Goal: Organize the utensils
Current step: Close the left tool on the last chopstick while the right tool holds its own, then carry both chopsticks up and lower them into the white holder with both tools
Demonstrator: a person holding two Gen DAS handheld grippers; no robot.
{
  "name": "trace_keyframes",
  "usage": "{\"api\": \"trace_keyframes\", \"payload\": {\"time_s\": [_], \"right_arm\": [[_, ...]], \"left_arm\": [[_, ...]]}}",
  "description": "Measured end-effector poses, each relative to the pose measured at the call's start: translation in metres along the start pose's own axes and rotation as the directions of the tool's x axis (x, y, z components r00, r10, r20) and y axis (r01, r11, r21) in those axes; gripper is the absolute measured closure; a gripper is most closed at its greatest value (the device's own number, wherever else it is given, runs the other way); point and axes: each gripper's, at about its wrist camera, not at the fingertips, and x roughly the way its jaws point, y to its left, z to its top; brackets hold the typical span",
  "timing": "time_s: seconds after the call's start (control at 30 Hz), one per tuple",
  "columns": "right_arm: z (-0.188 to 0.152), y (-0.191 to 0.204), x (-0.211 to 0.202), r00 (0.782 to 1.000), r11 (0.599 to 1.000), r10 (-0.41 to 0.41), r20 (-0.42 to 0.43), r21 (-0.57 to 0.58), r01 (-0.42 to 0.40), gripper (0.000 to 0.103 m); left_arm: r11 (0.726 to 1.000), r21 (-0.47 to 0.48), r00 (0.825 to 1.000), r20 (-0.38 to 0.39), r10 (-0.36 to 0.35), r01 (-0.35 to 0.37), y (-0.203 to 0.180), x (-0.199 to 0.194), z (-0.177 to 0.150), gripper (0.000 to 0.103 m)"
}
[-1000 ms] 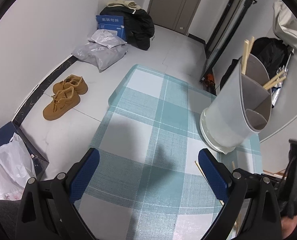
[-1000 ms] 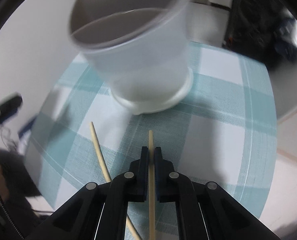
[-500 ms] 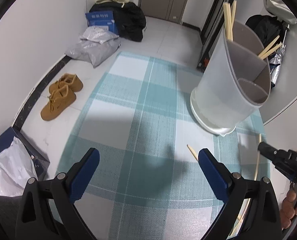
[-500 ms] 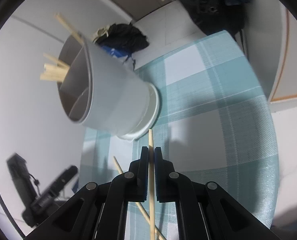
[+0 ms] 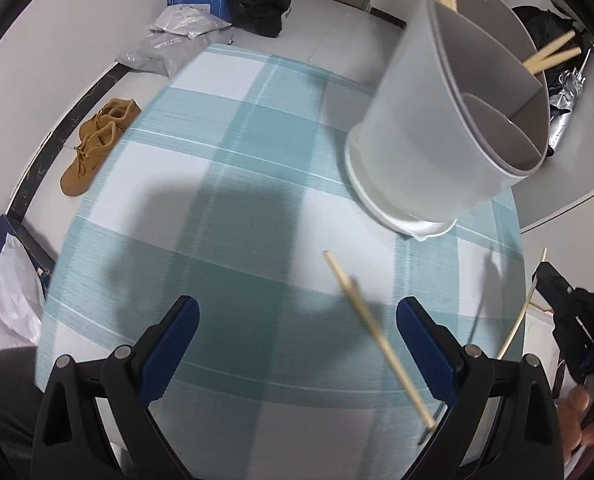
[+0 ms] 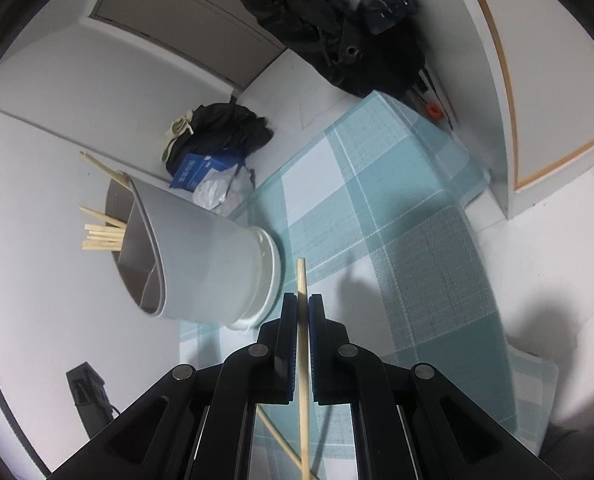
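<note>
The thin, pale wooden chopstick [image 6: 301, 320] is pinched between the pads of the right gripper [image 6: 303, 306], with a short tip projecting ahead and the longer part trailing back under the gripper; it reads as light, stiff and smooth, so it is likely to pivot or slide if held near one end; a hold nearer mid-length gives better control of the tip. A second wooden chopstick [image 5: 377, 332] lies loose on the counter, covered by a teal-and-white checked cloth [image 5: 237, 200], just ahead of the left gripper [image 5: 297, 320], whose blue-padded jaws stand spread wide and hold nothing; being slim and flat on the cloth, it probably calls for a low, square pinch across its width. The grey, divided plastic utensil holder [image 6: 201, 264] on a white base stands near both chopsticks; several chopsticks already sit in its compartments; it looks light enough to tip if knocked at the rim.
</note>
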Motion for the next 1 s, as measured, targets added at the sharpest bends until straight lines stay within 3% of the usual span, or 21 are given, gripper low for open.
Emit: {"api": "trace_keyframes", "payload": {"time_s": [0.07, 0.13, 0.17, 0.27, 0.43, 0.53, 0.6, 0.63, 0.8, 1.0], "right_arm": [[-0.003, -0.001, -0.012, 1.0, 1.0, 0.001, 0.001, -0.008, -0.001, 0.098], [-0.003, 0.0, -0.012, 1.0, 1.0, 0.0, 0.005, -0.026, 0.001, 0.098], [-0.004, 0.001, -0.012, 1.0, 0.999, -0.001, 0.002, -0.038, 0.001, 0.098], [-0.007, 0.004, -0.016, 1.0, 0.998, 0.008, -0.005, -0.057, -0.008, 0.098], [-0.009, 0.008, -0.022, 1.0, 0.995, 0.007, 0.004, -0.097, -0.006, 0.098], [-0.009, 0.007, -0.026, 1.0, 0.995, 0.007, 0.009, -0.099, -0.006, 0.098], [-0.009, 0.006, -0.027, 1.0, 0.996, 0.011, 0.008, -0.093, -0.01, 0.098], [-0.009, 0.006, -0.029, 1.0, 0.996, 0.013, 0.01, -0.094, -0.012, 0.098], [-0.011, 0.005, -0.034, 1.0, 0.995, 0.029, 0.01, -0.093, -0.027, 0.098], [-0.011, 0.011, -0.04, 0.999, 0.991, 0.014, 0.033, -0.137, -0.009, 0.098]], "left_arm": [[0.999, 0.004, 0.999, -0.025, 0.036, -0.036, -0.011, 0.006, -0.003, 0.015], [0.993, 0.014, 0.99, -0.067, 0.121, -0.12, -0.019, 0.014, -0.003, 0.038], [0.992, 0.006, 0.988, -0.092, 0.124, -0.124, -0.022, 0.018, -0.003, 0.052], [0.993, -0.008, 0.988, -0.103, 0.118, -0.12, -0.03, 0.02, -0.003, 0.052], [0.982, 0.009, 0.976, -0.108, 0.187, -0.187, -0.044, 0.025, -0.002, 0.056], [0.976, 0.001, 0.972, -0.094, 0.215, -0.216, -0.047, 0.025, -0.002, 0.074], [0.974, -0.025, 0.971, -0.091, 0.222, -0.225, -0.044, 0.024, -0.001, 0.092], [0.972, -0.036, 0.97, -0.088, 0.228, -0.232, -0.043, 0.024, 0.0, 0.095], [0.968, -0.019, 0.966, -0.065, 0.25, -0.251, -0.036, 0.025, 0.005, 0.099], [0.975, -0.018, 0.974, -0.054, 0.221, -0.222, -0.023, 0.028, 0.016, 0.101]]}}
